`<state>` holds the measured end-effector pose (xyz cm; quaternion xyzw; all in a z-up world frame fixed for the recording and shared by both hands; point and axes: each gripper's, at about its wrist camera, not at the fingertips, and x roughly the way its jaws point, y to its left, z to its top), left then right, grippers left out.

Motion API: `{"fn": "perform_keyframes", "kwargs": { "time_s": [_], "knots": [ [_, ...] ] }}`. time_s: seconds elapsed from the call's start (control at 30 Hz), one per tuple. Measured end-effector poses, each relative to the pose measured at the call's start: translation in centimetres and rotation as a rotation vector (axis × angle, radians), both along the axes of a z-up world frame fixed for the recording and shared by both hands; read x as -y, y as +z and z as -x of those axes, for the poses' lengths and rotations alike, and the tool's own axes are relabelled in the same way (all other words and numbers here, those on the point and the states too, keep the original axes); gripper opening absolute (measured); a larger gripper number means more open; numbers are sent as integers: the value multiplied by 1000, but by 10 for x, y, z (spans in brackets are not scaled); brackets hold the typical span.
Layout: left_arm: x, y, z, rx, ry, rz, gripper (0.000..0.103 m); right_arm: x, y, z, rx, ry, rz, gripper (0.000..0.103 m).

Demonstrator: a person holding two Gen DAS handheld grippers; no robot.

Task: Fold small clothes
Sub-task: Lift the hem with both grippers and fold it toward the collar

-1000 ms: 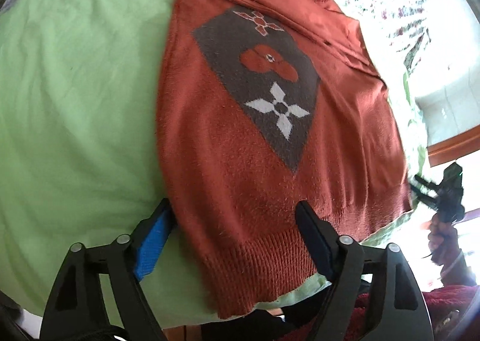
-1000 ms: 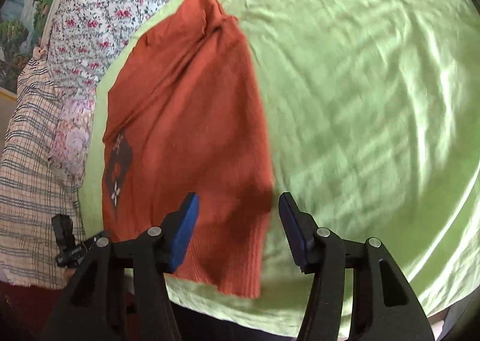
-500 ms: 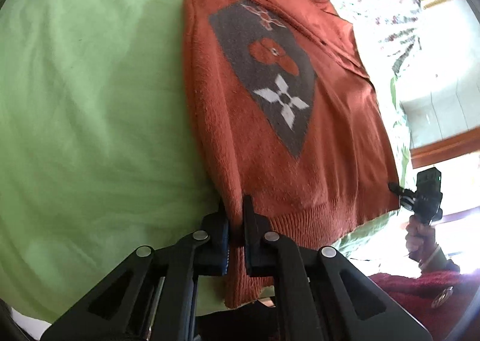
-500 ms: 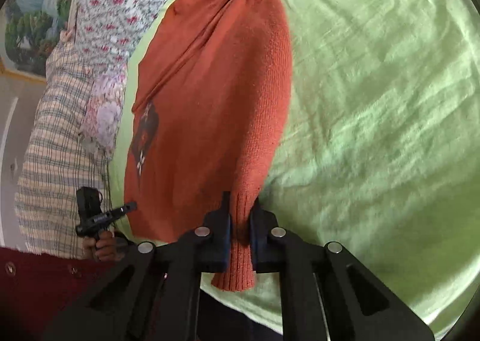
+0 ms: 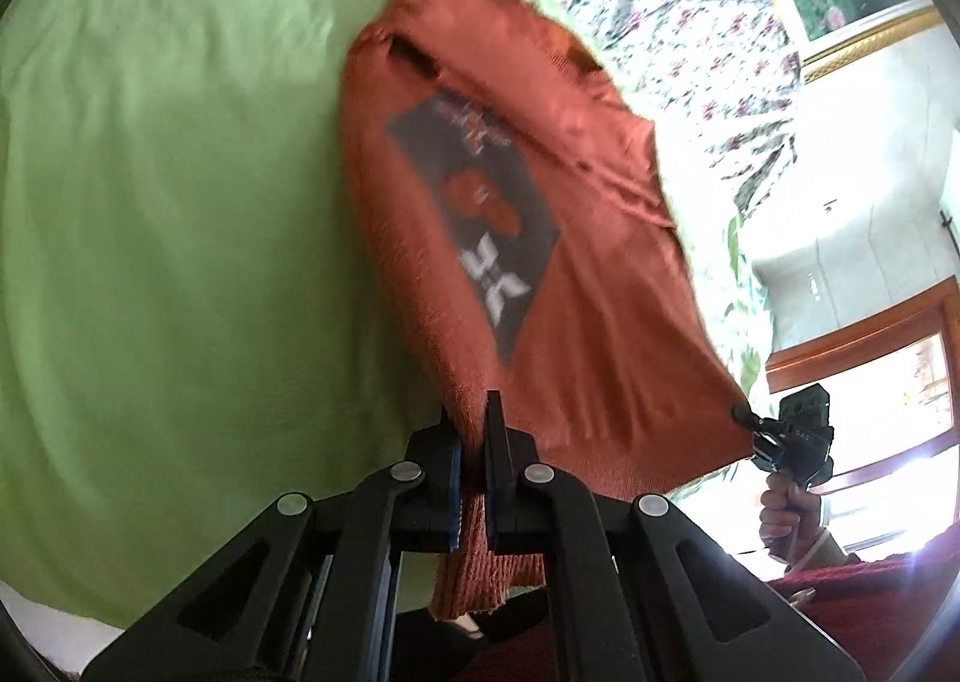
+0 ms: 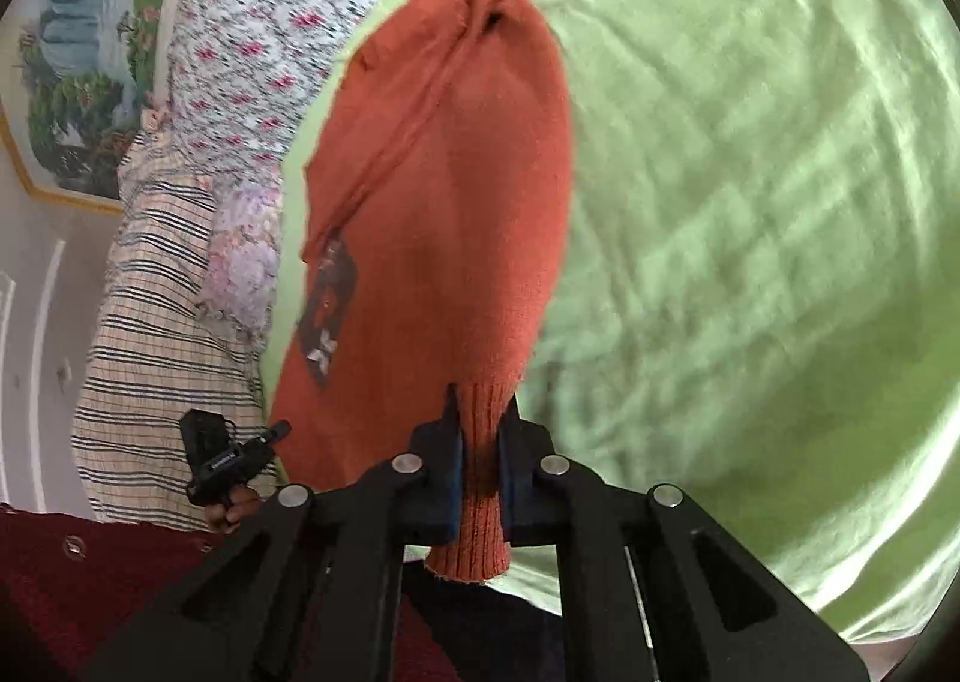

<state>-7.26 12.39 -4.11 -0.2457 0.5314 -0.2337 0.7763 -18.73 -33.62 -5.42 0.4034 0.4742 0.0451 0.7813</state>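
Now, left gripper [image 5: 473, 430]: clamped on sweater [image 5: 576, 274] hem, frame centre.
Right gripper [image 6: 480, 430]: pinching ribbed hem.
Writing: none readable.

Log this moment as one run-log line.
step: fold | left gripper: shut on sweater hem | right gripper: shut on hem | hem lifted off green sheet

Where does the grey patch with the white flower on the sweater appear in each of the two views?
Left wrist view: the grey patch is in the middle of the picture, on the sweater above the shut jaws.
Right wrist view: the grey patch is left of centre, seen edge-on near the sweater's left border.
Shared landmark: the green sheet under the sweater.
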Motion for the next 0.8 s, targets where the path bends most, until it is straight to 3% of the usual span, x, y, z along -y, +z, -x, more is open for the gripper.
{"fn": "perform_keyframes", "kwargs": {
  "time_s": [0.27, 0.5, 0.63, 0.8],
  "knots": [
    [-3, 55, -55, 138, 38, 54, 3, 3, 56, -52, 181, -6, -26, 10],
    [1, 90, -147, 259, 93, 59, 3, 23, 85, -140, 270, -23, 4, 10],
    [4, 86, -199, 266, 136, 51, 3, 44, 86, -198, 291, -44, 21, 10],
    [12, 64, -268, 219, 176, 28, 3, 72, 69, -263, 240, -76, 48, 10]
  ]
}}
